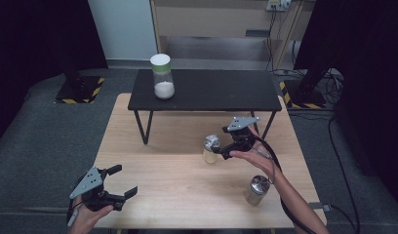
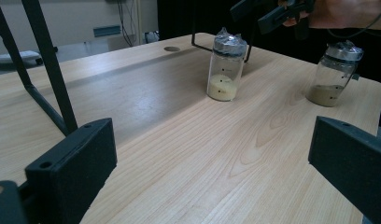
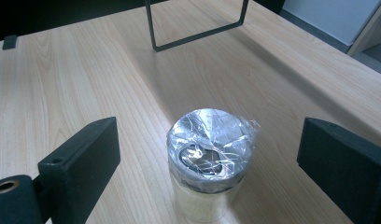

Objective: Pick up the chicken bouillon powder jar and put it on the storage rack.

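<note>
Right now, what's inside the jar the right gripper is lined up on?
The jar holds pale yellowish powder in its bottom part, clear glass above. Crinkled film covers the mouth, so from above the contents are mostly hidden.

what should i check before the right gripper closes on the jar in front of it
1. Right gripper jaws open wide enough: ok.
2. Wrapped jar between the jaws: ok, centred, pads not touching.
3. Jar upright on the wooden table: ok.
4. Plastic wrap over the lid secure: cannot tell, it looks loose.
5. Second jar out of the way: ok.
6. Left gripper apart, open: ok.
</note>
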A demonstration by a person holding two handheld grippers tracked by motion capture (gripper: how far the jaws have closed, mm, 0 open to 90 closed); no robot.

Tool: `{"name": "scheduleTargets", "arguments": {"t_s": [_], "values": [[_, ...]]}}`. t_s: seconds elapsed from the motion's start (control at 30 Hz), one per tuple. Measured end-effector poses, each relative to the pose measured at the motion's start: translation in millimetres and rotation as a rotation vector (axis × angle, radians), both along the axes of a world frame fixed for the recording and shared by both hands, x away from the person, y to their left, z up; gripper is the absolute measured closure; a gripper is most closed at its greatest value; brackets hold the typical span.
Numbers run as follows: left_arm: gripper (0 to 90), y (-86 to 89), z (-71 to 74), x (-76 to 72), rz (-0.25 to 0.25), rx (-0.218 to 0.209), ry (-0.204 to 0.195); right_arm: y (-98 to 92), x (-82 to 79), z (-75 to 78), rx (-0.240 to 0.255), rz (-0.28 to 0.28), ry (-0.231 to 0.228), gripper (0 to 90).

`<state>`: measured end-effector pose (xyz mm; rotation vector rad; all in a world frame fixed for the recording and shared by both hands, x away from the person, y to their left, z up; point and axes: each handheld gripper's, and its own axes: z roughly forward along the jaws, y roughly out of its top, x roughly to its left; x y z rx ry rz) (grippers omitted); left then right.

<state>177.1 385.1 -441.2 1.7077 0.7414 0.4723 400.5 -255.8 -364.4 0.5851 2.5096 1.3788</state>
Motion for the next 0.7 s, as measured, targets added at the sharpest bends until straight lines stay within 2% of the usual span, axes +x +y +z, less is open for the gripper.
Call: {"name": "scheduleTargets", "arguments": {"t_s": [0.7], "values": [[0.2,0.1,0.0,0.3,-0.005,0.001,0.0,22.6,21.3,-12.4,-0.095,0.026,0.039,10.2]]}}
